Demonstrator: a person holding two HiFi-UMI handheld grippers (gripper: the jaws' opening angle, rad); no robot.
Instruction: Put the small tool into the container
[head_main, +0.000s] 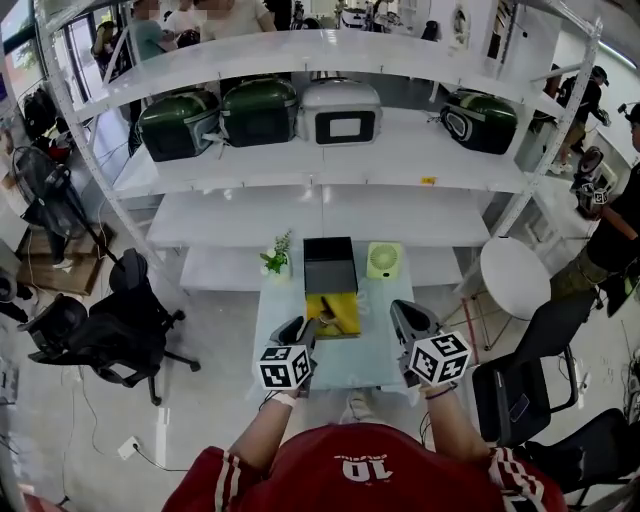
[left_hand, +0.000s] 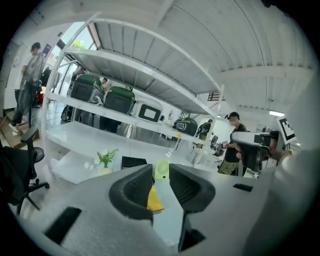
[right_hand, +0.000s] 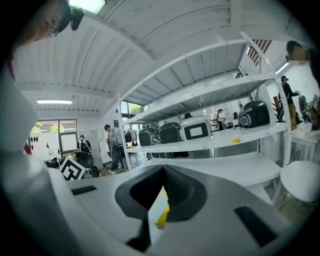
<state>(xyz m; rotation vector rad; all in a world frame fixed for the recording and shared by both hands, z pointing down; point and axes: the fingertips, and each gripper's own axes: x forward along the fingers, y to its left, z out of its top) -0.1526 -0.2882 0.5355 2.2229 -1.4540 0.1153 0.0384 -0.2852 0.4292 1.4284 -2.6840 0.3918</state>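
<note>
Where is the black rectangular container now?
Head view: the black rectangular container sits at the table's far end, between a small potted plant at left and a pale green fan at right.

Head view steeply down on table (head_main: 372, 335), gripper views forward, sharing shelves (head_main: 400, 155)

The tabletop (head_main: 370, 340) is showing a smooth, pale, faintly glossy face. At its middle the container (head_main: 333, 316) is looking like smooth yellow plastic. Along the far edge a box (head_main: 330, 265) is showing matt black, and a small fan (head_main: 384, 260) is showing pale green plastic. The left gripper (left_hand: 160, 168) and the right gripper (right_hand: 162, 169) are showing matt grey plastic bodies with dark ribbed pads (left_hand: 134, 191). The shelves (head_main: 330, 215) behind are gleaming like smooth white-painted metal.
</note>
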